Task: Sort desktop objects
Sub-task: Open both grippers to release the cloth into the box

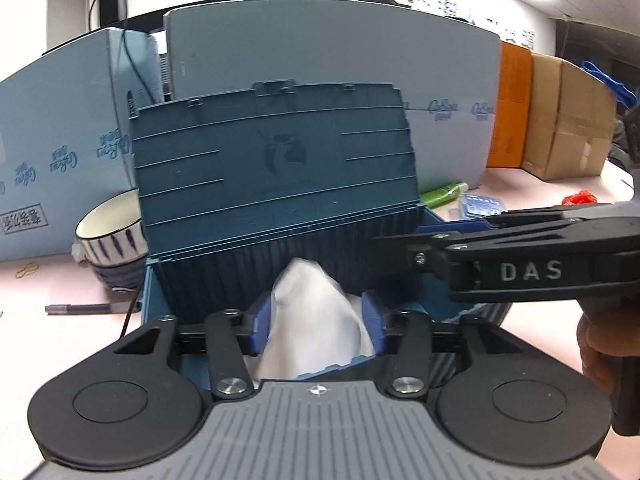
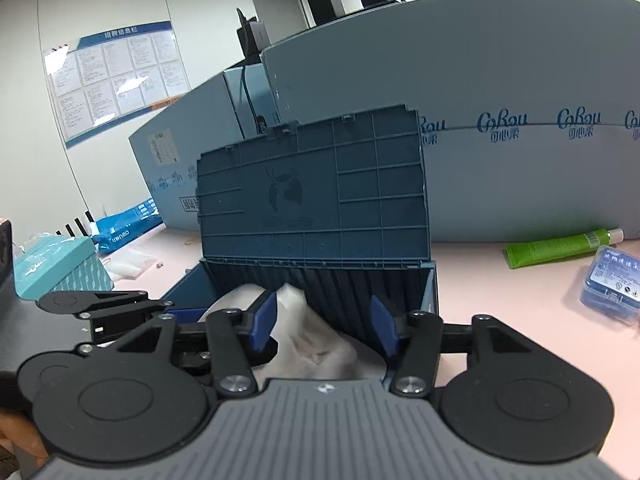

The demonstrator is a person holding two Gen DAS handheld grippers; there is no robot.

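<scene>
My left claw [image 1: 318, 328] hangs over the near rim of the box [image 1: 280, 272], a blue plastic case with ribbed dark inner walls. Its flat lid [image 1: 276, 160], moulded with ridges and a faint emblem, stands upright at the far side. Between my left pads [image 1: 262, 326] lies a crumpled white cloth [image 1: 320, 320], soft and peaked, resting inside the box; the pads stand parted beside it and do not seem to press it. My right claw [image 2: 324, 326] reaches into the box from the right, its jaws released and wide, the cloth only beside its left pad. On the pale pink surface [image 2: 500, 292], right of the box, lie a green tube [image 2: 560, 246] and a small clear blue case [image 2: 612, 284]. Left of the box sits a striped ceramic bowl [image 1: 110, 236], with a pen [image 1: 88, 309] near it.
</scene>
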